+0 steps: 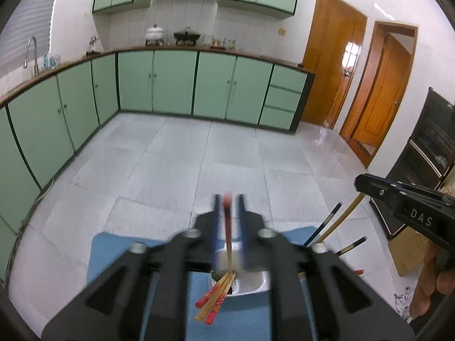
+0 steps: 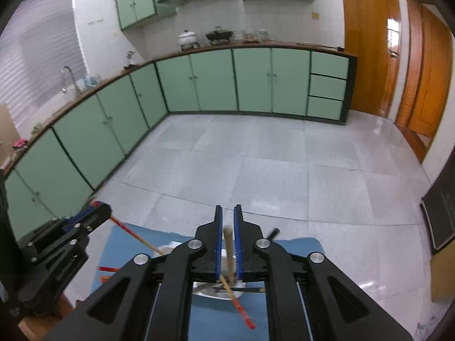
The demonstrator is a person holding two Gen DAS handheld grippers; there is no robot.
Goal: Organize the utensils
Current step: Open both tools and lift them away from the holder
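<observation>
In the left wrist view my left gripper is open over a blue mat. A red-tipped chopstick stands loose between its blue pads, lower end toward a white holder that holds several red-tipped chopsticks. My right gripper is open a little, with a pale wooden chopstick upright between its pads and narrow gaps on both sides. Under it lie the white holder and a red-ended chopstick. The right gripper also shows at the right edge of the left wrist view. The left gripper shows at the left edge of the right wrist view.
Dark chopsticks stick up at the mat's right side and loose red ones lie at its left. Green floor cabinets line the far walls across a tiled floor. A black oven and a cardboard box stand at the right.
</observation>
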